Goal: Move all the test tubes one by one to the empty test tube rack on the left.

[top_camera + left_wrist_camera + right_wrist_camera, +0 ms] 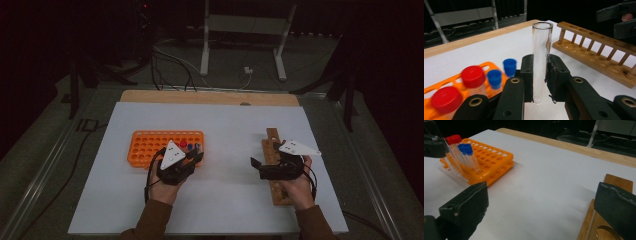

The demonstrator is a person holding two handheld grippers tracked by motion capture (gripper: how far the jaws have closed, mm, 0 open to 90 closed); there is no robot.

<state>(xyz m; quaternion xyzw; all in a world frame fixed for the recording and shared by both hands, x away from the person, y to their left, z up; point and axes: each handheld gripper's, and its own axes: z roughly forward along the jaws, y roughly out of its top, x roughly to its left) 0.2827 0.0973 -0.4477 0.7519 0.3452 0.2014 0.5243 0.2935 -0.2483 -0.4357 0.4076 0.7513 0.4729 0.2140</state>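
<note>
My left gripper [539,73] is shut on a clear, uncapped glass test tube [541,47], which stands upright between its pads. In the high view this gripper [195,156] hovers at the right end of the orange tube rack [150,145]. My right gripper [541,207] stands wide open with nothing between its jaws. It sits [257,169] at the left side of the wooden test tube rack [272,140], which lies lengthwise on the right of the table. The right gripper view also shows the left gripper [432,145] with the tube [450,160] beside the orange rack [491,162].
Red-capped tubes [472,75] and blue-capped tubes [509,65] stand in the orange rack's right end. The white board [225,125] covers the table, with a wooden edge [210,97] at the far side. Beyond it are a metal stand [245,30] and floor cables [170,65].
</note>
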